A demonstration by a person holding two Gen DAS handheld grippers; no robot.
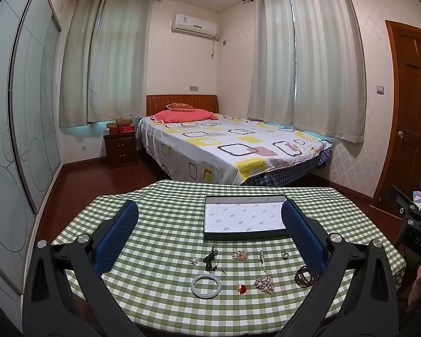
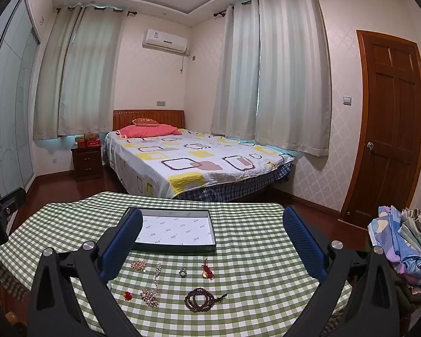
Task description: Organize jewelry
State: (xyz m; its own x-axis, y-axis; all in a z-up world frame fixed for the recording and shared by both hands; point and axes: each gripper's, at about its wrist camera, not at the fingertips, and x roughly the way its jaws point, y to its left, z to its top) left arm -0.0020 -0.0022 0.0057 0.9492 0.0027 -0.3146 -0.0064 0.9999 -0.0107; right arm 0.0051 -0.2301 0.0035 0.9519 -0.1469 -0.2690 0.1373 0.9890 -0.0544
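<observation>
On the green checked tablecloth (image 1: 160, 303) stands a shallow dark-rimmed tray (image 1: 245, 236) with a white lining and nothing in it. Loose jewelry lies in two rows in front of it: a white jade bangle (image 1: 205, 286), a black cord pendant (image 1: 212, 258), a gold brooch (image 1: 240, 255), a pearl cluster brooch (image 2: 149, 297), a pearl ring (image 2: 183, 273), a red tassel charm (image 2: 207, 271) and a dark bead bracelet (image 2: 200, 299). My left gripper (image 1: 209, 206) hovers open above the near rows. To its right, my right gripper (image 2: 212, 213) is open as well, holding nothing.
Beyond the table are a bed (image 1: 233, 146), a nightstand (image 1: 120, 148) and curtained windows. A wooden door (image 2: 390, 129) is at the right. A pile of folded clothes (image 2: 401, 247) sits by the table's right edge. A sliding wardrobe (image 1: 19, 112) lines the left wall.
</observation>
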